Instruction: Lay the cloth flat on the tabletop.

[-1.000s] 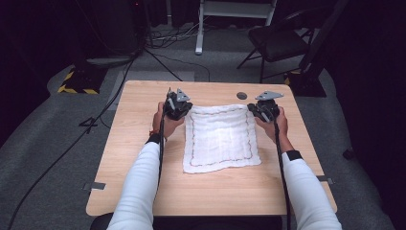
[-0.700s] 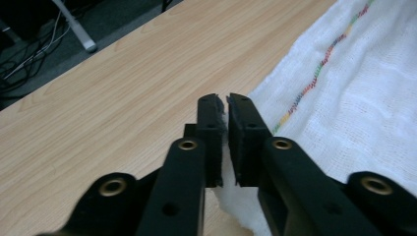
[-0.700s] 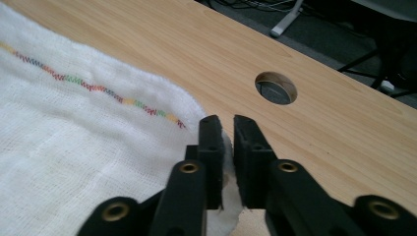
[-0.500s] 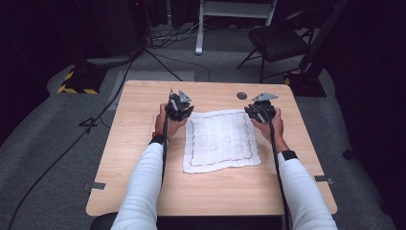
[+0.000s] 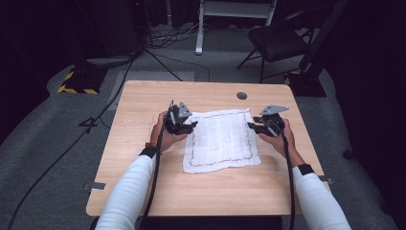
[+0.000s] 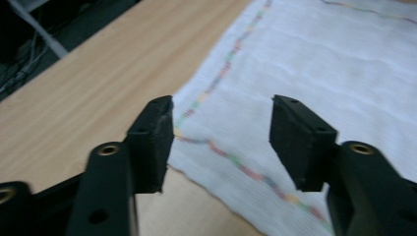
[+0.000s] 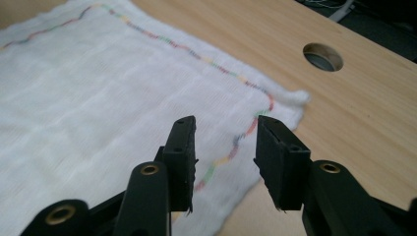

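Near edge first: two white sleeves (image 5: 129, 191) are coming in from the bottom of the high view, a black cable (image 5: 154, 182) trailing back along each arm.

Left gripper (image 5: 187, 127) is sitting at the left edge of the cloth (image 5: 221, 139), near its far-left corner. Jaws have just been opening and are standing apart. In the left gripper view the left gripper (image 6: 221, 135) is looking down at that corner with nothing pinched, the cloth (image 6: 314, 83) lying flat under the gap. Released.

Right gripper (image 5: 256, 127) is sitting at the cloth's right edge, near the far-right corner. Same story: jaws have just been opening, pads clear of the fabric. In the right gripper view the right gripper (image 7: 223, 147) is hovering over the hem and the cloth (image 7: 98, 98) is lying loose below. Released.

The cloth is white, fine ribbed weave, roughly square, with a thin wavy multicolour stitched line running just inside the hem. It is lying spread open in the middle of the wooden table (image 5: 201, 191), between the two grippers, mostly flat with slight ripples. The far-right corner is curling up a little; the near edge is a bit wavy.

Further back: a round cable hole (image 5: 242, 95) in the tabletop beyond the cloth's far-right corner, well apart from it. Beyond the table: grey floor, a dark chair (image 5: 277, 43).
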